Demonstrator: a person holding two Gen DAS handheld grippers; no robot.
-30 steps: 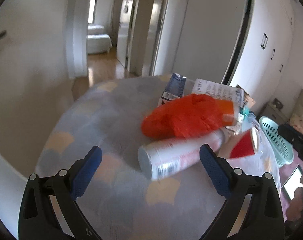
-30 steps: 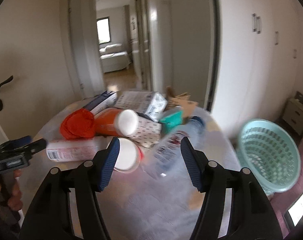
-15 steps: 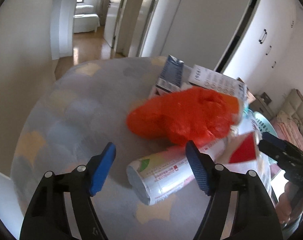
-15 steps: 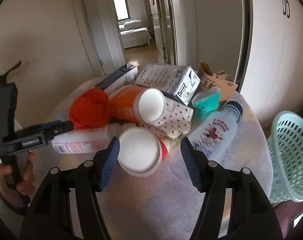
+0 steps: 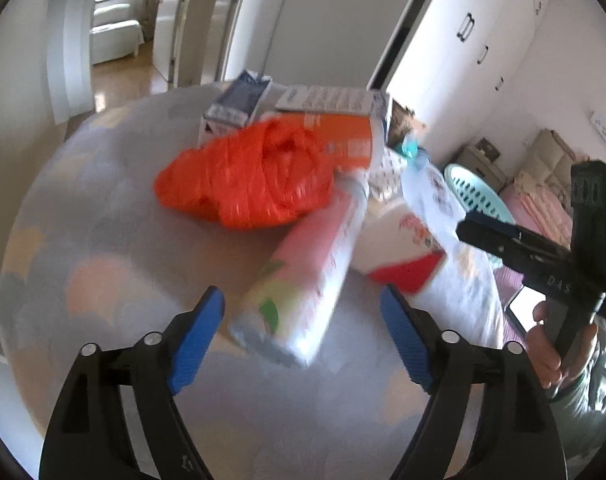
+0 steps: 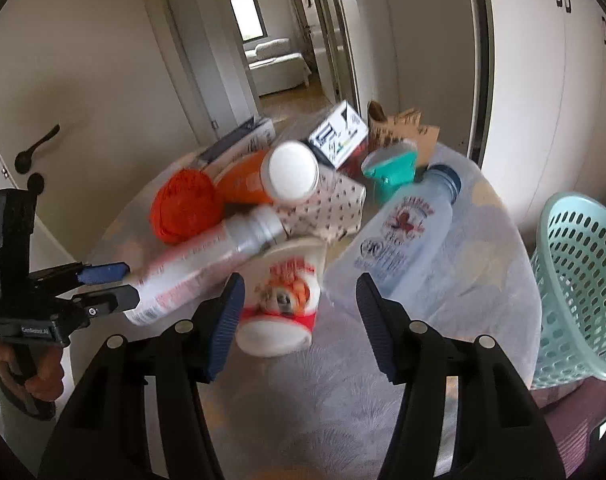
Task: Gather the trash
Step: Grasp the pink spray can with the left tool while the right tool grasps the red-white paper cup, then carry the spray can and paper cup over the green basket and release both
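Note:
A pile of trash lies on a round table (image 5: 103,240). In the left wrist view my left gripper (image 5: 303,340) is open around the near end of a lying white and pink bottle (image 5: 303,272), beside a crumpled orange bag (image 5: 255,176). In the right wrist view my right gripper (image 6: 299,316) is open around a lying red and white cup (image 6: 283,300). The white and pink bottle (image 6: 199,264) and the left gripper (image 6: 103,280) show there at left. A clear water bottle (image 6: 403,236) lies right of the cup.
An orange bottle with a white cap (image 6: 279,176), a polka-dot paper bag (image 6: 335,208), cartons (image 6: 335,132), a teal piece (image 6: 391,168) and a brown paper scrap (image 6: 399,128) lie further back. A teal mesh basket (image 6: 583,280) stands right of the table. The right gripper shows in the left wrist view (image 5: 503,240).
Both grippers have moved forward and down onto the pile. The left one now straddles the white and pink bottle's end, the right one straddles the red and white cup.

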